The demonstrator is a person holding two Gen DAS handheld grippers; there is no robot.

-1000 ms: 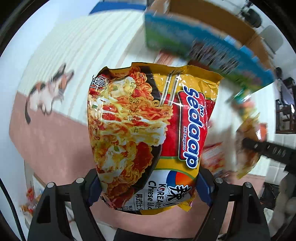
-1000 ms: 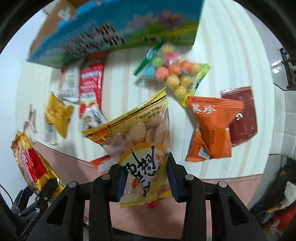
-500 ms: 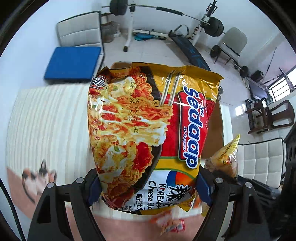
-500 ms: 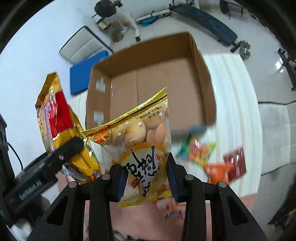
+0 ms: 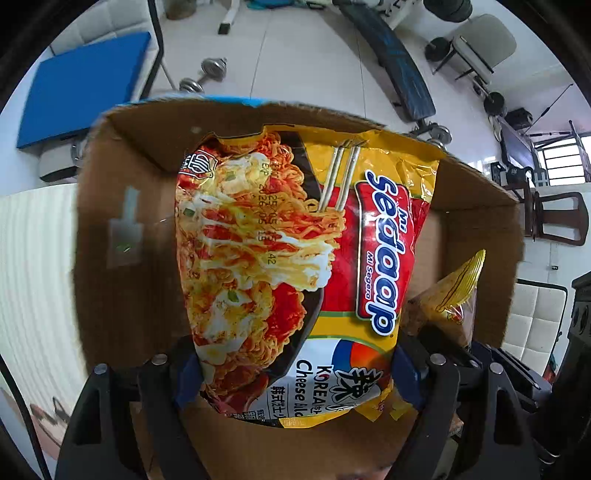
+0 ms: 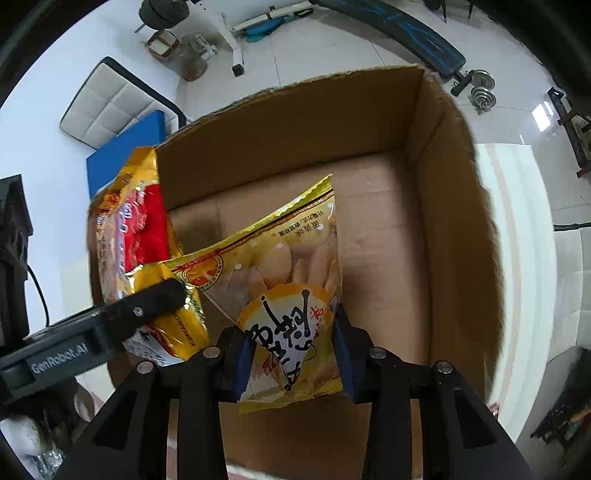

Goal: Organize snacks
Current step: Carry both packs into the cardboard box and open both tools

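My left gripper [image 5: 291, 373] is shut on a yellow and red Sedaap noodle packet [image 5: 295, 266] and holds it over the open cardboard box [image 5: 110, 177]. My right gripper [image 6: 291, 350] is shut on a yellow cracker bag [image 6: 288, 280] and holds it over the same box [image 6: 454, 229]. The box floor that shows is bare. In the right wrist view the noodle packet [image 6: 129, 229] and the left gripper's finger [image 6: 147, 306] hang at the box's left side. In the left wrist view the cracker bag [image 5: 450, 295] shows at the right.
The box stands on a table with a white ribbed cloth [image 5: 33, 266]. Beyond it on the tiled floor are a blue mat [image 5: 81, 77], dumbbells [image 5: 207, 74], a weight bench [image 6: 413, 29] and chairs [image 5: 480, 40].
Both grippers have carried their packets from above the snack-strewn table up and over to the open box. Both now hang lower, inside the box's mouth.
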